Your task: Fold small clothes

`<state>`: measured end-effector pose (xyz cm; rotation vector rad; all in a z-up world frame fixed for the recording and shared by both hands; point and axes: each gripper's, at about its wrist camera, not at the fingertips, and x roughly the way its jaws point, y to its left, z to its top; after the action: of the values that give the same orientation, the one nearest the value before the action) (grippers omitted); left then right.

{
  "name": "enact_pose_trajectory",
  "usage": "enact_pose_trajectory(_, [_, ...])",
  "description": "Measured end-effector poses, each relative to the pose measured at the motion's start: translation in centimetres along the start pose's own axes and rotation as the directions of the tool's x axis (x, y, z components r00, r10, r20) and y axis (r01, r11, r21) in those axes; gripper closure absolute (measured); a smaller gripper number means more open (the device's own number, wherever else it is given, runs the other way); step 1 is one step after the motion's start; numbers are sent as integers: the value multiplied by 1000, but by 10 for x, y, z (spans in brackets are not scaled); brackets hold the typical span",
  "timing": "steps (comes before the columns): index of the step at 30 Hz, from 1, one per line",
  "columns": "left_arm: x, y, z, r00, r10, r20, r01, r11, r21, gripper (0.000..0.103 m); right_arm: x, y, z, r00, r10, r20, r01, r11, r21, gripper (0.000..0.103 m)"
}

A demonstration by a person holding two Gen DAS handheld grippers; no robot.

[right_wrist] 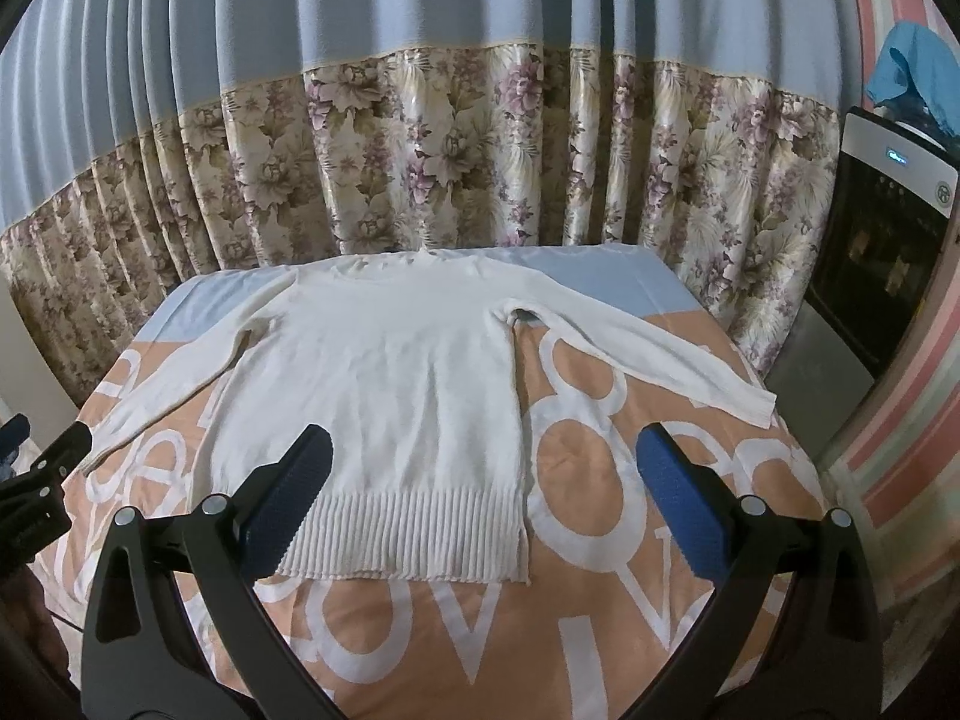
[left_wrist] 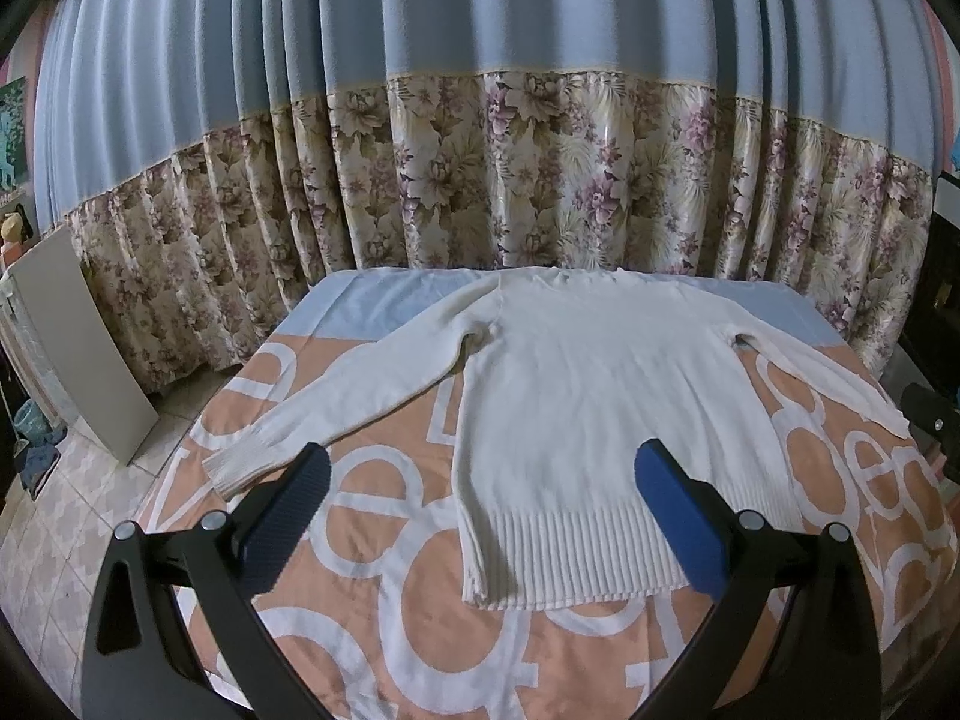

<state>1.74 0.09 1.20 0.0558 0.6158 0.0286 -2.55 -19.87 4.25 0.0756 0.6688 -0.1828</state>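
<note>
Though partly covered, white letters (right_wrist: 576, 480) under sweater (right_wrist: 384, 384)

Both wrist views looked forward over the bed (left_wrist: 372, 612) toward the curtain (left_wrist: 480, 150), left offset leftward, right rightward; shared the white sweater (right_wrist: 384, 372).

A white knitted sweater (left_wrist: 588, 396) is laid flat mid-frame, sleeves spread outward, ribbed hem nearest the camera.

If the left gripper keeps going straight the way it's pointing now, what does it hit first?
Most likely the white knit sweater spread flat on the peach lettered bedspread. The open left gripper points down toward its ribbed hem, nothing between, though depth is hard to judge.
</note>
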Motion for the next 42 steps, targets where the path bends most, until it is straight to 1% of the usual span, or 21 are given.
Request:
enact_pose_trajectory(7, [10, -2, 11, 1000, 3, 8, -3, 1000, 4, 2, 11, -5, 3, 1000, 3, 7, -3, 1000, 13, 3])
enact_pose_trajectory(12, [14, -3, 15, 1000, 1, 1, -1, 1000, 4, 2, 21, -9, 5, 1000, 3, -8, -3, 1000, 26, 3])
enact_pose_trajectory(16, [25, -4, 21, 1000, 4, -7, -4, 1000, 11, 2, 31, -15, 6, 1000, -10, -11, 11, 1000, 26, 3])
enact_pose_trajectory(19, [37, -8, 27, 1000, 8, -12, -8, 1000, 13, 2, 44, -26, 5, 999, -30, -15, 31, 999, 43, 3])
enact_pose_trajectory(23, [56, -19, 33, 1000, 11, -1, -11, 1000, 24, 2, 62, -44, 4, 996, -89, 3, 89, 995, 36, 3])
enact_pose_trajectory(25, [69, -28, 32, 1000, 7, 5, -8, 1000, 29, 2, 70, -57, 5, 994, -110, 15, 110, 994, 31, 3])
enact_pose_trajectory(27, [80, -37, 31, 1000, -7, 11, 7, 999, 32, 2, 82, -73, 5, 993, -117, 10, 116, 992, 43, 3])
enact_pose_trajectory(29, [101, -53, 30, 999, -30, -11, 31, 999, 39, 2, 93, -92, 6, 993, -122, -2, 122, 990, 68, 3])
enact_pose_trajectory(32, [118, -75, 30, 999, -47, -16, 48, 998, 44, 2, 111, -123, 5, 988, -153, -28, 155, 983, 94, 3])
enact_pose_trajectory(35, [137, -98, 30, 997, -70, -36, 71, 997, 34, 2, 127, -157, 5, 981, -190, -42, 194, 976, 98, 3])
enact_pose_trajectory(37, [152, -113, 27, 995, -81, -64, 83, 996, 38, 2, 140, -182, 4, 971, -229, -71, 235, 968, 88, 5])
enact_pose_trajectory(38, [159, -122, 27, 995, -72, -65, 75, 996, 50, 2, 147, -198, 3, 967, -240, -88, 248, 965, 90, 7])
enact_pose_trajectory(42, [177, -139, 26, 996, -63, -70, 68, 995, 71, 2, 166, -238, -4, 948, -288, -133, 300, 951, 74, 11])
